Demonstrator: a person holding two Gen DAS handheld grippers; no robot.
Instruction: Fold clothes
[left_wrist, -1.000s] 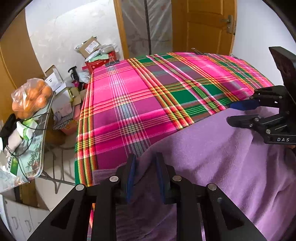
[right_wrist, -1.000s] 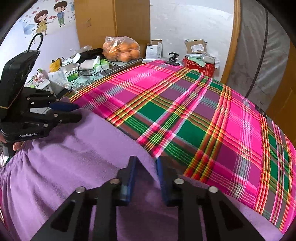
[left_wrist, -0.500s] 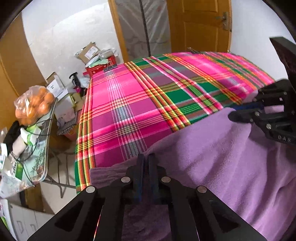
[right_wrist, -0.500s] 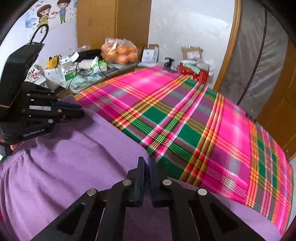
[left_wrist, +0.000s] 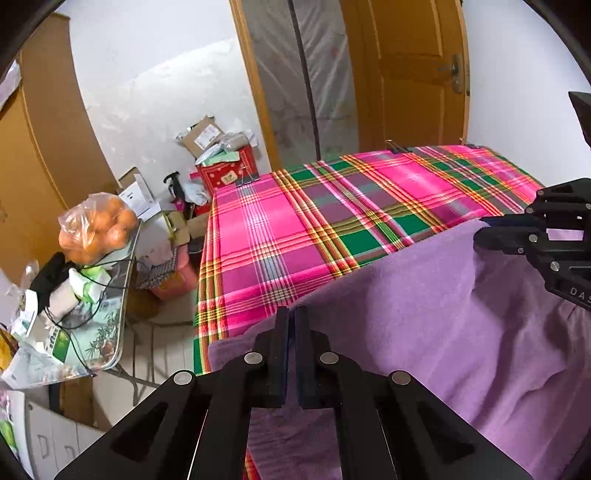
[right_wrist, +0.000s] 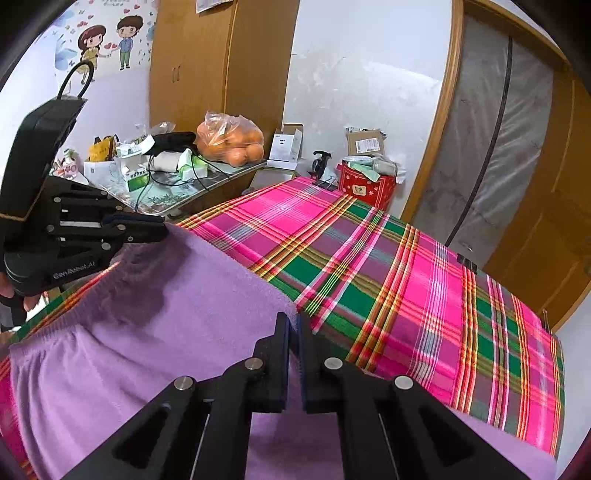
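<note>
Purple knit garment (left_wrist: 424, 332) lies spread over the plaid-covered surface (left_wrist: 295, 229), soft, light and limp, so it will sag and drag wherever you don't carry it. You hold its far edge at two spots: left tongs (left_wrist: 291, 332) and right tongs (right_wrist: 293, 328) are both pinched onto the fabric. A second ago both stood apart over that edge; now the edge looks lifted, though the grip depth is hard to judge.
</note>
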